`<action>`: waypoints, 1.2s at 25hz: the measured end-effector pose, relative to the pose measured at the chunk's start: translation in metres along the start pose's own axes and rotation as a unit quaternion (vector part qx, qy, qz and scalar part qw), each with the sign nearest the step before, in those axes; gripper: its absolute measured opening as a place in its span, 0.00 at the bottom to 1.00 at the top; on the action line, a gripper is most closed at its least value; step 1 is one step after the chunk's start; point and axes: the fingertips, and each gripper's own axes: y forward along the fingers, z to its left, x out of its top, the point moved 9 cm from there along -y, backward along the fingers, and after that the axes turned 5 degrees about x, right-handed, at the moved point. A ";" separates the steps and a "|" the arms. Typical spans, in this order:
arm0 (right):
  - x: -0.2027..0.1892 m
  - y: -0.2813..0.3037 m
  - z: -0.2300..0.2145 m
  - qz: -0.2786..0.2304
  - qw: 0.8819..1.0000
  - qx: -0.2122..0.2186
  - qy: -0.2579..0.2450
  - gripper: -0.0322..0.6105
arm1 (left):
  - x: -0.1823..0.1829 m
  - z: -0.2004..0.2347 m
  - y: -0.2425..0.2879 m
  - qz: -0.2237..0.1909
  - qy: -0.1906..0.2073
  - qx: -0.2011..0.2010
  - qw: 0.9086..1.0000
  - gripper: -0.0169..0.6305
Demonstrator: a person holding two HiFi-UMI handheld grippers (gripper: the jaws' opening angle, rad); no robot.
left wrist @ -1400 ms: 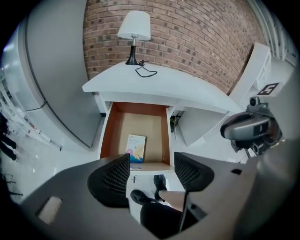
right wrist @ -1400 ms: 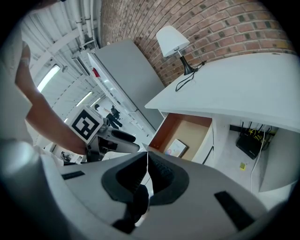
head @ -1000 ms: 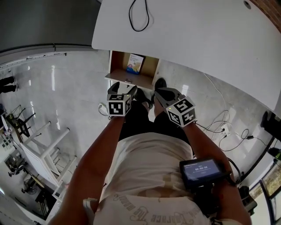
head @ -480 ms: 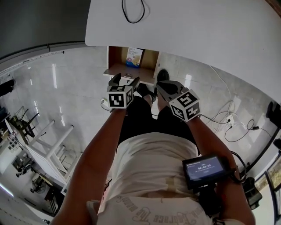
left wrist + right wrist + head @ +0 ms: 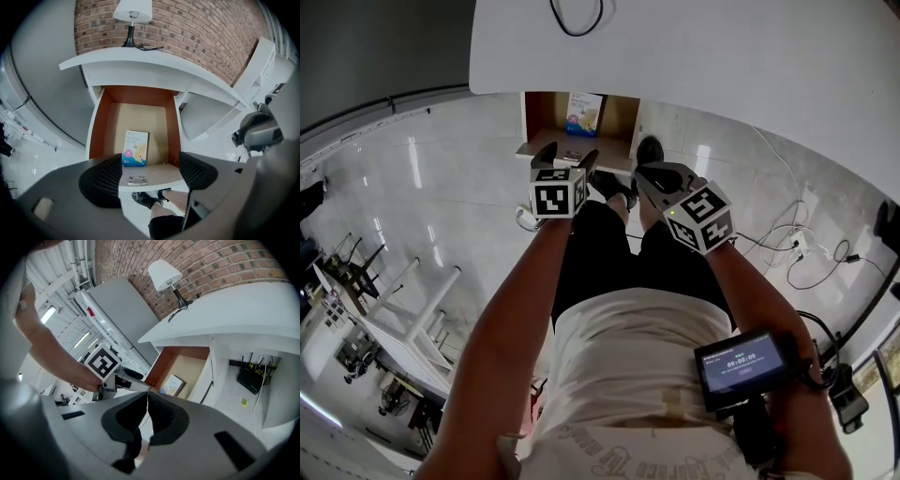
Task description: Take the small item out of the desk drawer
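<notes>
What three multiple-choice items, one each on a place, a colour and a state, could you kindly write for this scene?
1. Where does the small flat item lie?
A. At the front edge of the drawer, before the upright box
B. On top of the box
C. On the floor

2. What colour is the lamp shade?
A. Green
B. White
C. Black

3. How do the jaws of the right gripper stand?
A. Wide apart
B. Clamped on the box
C. Together, with nothing between

Answers:
1 A: the left gripper view shows it flat near the front edge, with the box behind it.
2 B: the shade is plainly white against the brick wall.
3 C: the right gripper view shows its pads meeting.
</notes>
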 end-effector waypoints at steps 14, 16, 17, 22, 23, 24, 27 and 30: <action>-0.005 0.008 -0.005 0.004 1.000 -0.002 -0.013 0.06 | 0.025 0.008 0.036 0.002 0.030 0.004 1.000 0.59; -0.007 0.008 -0.007 0.003 1.000 -0.002 -0.012 0.06 | 0.028 0.009 0.043 0.009 0.040 0.007 0.999 0.59; -0.007 0.009 -0.009 0.002 1.000 -0.003 -0.009 0.06 | 0.029 0.009 0.048 0.015 0.047 0.009 0.999 0.59; -0.011 0.011 -0.021 -0.014 1.000 -0.005 0.009 0.06 | 0.035 0.008 0.067 0.024 0.076 0.011 0.997 0.59; -0.012 0.011 -0.023 -0.016 1.000 -0.006 0.010 0.06 | 0.036 0.008 0.071 0.024 0.078 0.013 0.997 0.59; -0.014 0.012 -0.025 -0.018 1.000 -0.006 0.012 0.06 | 0.036 0.009 0.075 0.026 0.081 0.016 0.996 0.59; -0.018 0.014 -0.030 -0.023 1.000 -0.008 0.017 0.06 | 0.040 0.009 0.090 0.032 0.093 0.022 0.995 0.61; -0.017 0.019 -0.030 -0.028 0.999 -0.012 0.021 0.06 | 0.049 0.012 0.098 0.035 0.098 0.019 0.994 0.62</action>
